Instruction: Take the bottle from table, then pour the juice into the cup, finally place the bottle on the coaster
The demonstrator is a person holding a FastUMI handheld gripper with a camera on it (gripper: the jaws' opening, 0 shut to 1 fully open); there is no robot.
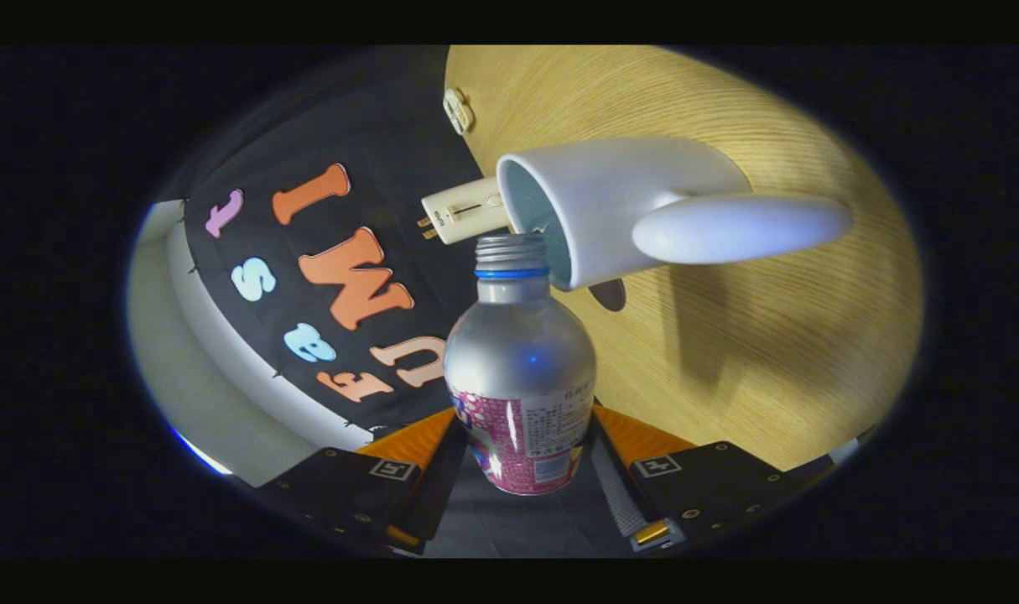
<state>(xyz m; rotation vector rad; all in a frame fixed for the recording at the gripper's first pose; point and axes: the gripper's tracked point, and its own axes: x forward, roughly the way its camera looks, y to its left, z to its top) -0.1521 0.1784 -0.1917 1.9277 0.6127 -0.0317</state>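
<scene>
My gripper (522, 445) is shut on a silver bottle (519, 361) with a pink label, both fingers pressing its lower body. The whole view is rolled sideways, so the bottle is tipped over. Its uncapped threaded neck with a blue ring (511, 256) sits right at the rim of a white cup (610, 201), at the cup's opening. The cup stands on the wooden table (777, 335), its handle (740, 226) pointing toward me. No liquid stream can be made out. A small dark round patch (610, 294) shows on the table just beyond the bottle's shoulder, partly hidden by the cup; it may be the coaster.
A cream device with a slider and two prongs (463, 210) lies behind the cup near the table's edge. A small pale switch-like object (459, 109) sits farther along that edge. The black cloth wall runs beside the table, with a pale wall beyond it.
</scene>
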